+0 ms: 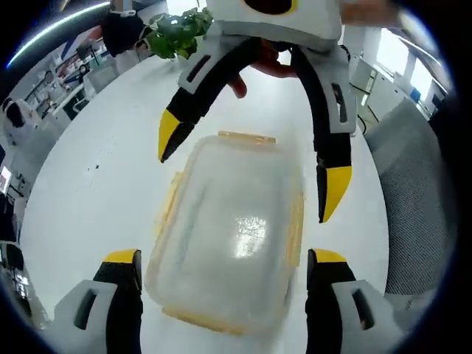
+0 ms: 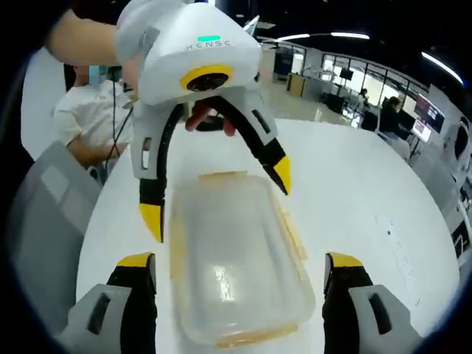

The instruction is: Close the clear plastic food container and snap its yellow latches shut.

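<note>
On a white table in an open office, both claws gape around the container.

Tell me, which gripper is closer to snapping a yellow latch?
Hard to call: left gripper and right gripper both hover open astride opposite ends of the clear container, each over an end latch.

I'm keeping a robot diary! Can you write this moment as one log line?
container: lid on, on white table | left hand-held gripper: open, straddling container | right hand-held gripper: open, straddling opposite end | latches: state unclear
</note>
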